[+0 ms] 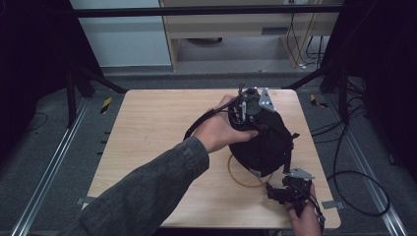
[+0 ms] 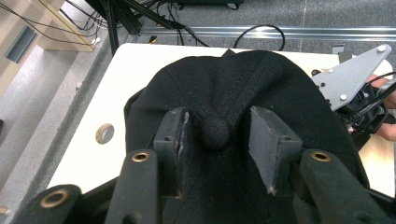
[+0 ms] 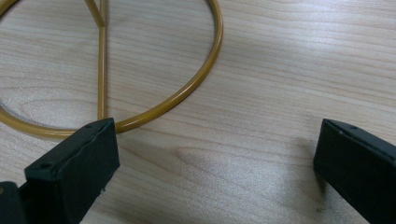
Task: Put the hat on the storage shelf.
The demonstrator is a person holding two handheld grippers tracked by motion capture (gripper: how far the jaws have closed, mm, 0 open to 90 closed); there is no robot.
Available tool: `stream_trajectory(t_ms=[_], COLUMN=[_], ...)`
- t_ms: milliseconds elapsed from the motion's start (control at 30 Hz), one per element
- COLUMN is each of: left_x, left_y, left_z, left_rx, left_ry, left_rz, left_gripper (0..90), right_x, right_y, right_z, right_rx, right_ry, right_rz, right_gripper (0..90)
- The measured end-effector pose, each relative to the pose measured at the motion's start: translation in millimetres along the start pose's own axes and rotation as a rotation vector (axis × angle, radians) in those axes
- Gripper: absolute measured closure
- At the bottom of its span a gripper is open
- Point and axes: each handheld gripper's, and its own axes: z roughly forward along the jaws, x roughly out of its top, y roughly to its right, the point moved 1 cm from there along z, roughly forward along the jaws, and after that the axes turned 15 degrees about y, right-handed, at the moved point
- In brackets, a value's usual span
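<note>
Left gripper (image 2: 216,140) part-open, right gripper (image 3: 215,172) seemingly wide

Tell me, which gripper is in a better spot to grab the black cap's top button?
Left. The left gripper sits right on the cap, its jaws either side of the button. The right gripper hangs open over bare table beside the gold ring.

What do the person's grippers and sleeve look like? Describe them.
Both the left gripper and right gripper are black, each topped by a grey three-cornered plate with pale screw heads. Black cables trail from each. The left arm wears a dark grey sleeve.
</note>
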Motion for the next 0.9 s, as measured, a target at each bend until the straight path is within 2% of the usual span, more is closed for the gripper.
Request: stream_trajectory(t_ms=[200, 367, 467, 600, 900], left_x=[0.7, 1.3, 0.8, -2.0, -8.4], left_y=[0.3, 2.1, 2.4, 3.0, 9.8], left_z=[-0.5, -0.2, -0.6, -0.9, -3.4], left_rx=[0.023, 0.029, 0.031, 0.015, -0.005], left_ry=[0.016, 0.043, 0.053, 0.056, 0.067], left_rz=[0.003, 0.000, -0.008, -0.030, -0.031], left_gripper=[46.4, 25.5, 18.4, 13.2, 5.7], right_x=[0.0, 0.0, 0.0, 0.0, 0.0], right_y=[0.0, 0.0, 0.0, 0.0, 0.0], right_z=[0.0, 0.0, 0.0, 0.0, 0.0], right_rx=[0.000, 0.000, 0.000, 0.000, 0.000], right_ry=[0.000, 0.000, 0.000, 0.000, 0.000], right_rz=[0.000, 0.000, 0.000, 0.001, 0.000], right_gripper=[0.3, 0.3, 0.3, 0.3, 0.3])
